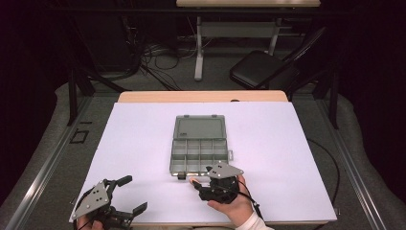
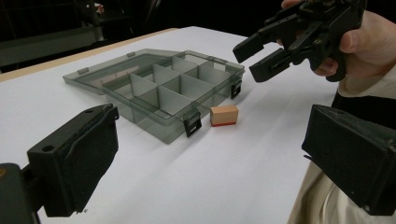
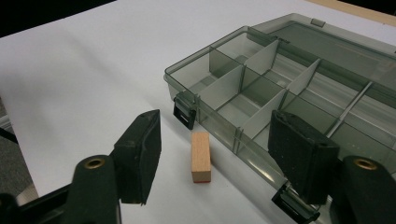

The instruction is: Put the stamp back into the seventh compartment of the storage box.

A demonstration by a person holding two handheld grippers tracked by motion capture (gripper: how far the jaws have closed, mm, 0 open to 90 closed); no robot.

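A clear grey compartment box (image 1: 178, 154) lies open mid-table, its lid (image 1: 198, 128) folded back flat, and the compartments I can see are empty. A small tan wooden block (image 3: 201, 156) with a red end lies on the white table just in front of the box, beside a black latch (image 3: 184, 114). My right gripper (image 3: 217, 140) is open, a jaw on each side of the block and not touching it. The left gripper view shows that right gripper (image 2: 252, 59) hovering above the block (image 2: 224, 115). My left gripper (image 1: 134, 194) stands open and empty near the front left corner.
The white table top (image 1: 287, 158) has free room all around the box. A second black latch (image 2: 236, 88) sits on the box's front wall. Beyond the far edge stand a folding chair (image 1: 263, 69), a desk leg and cables on the floor.
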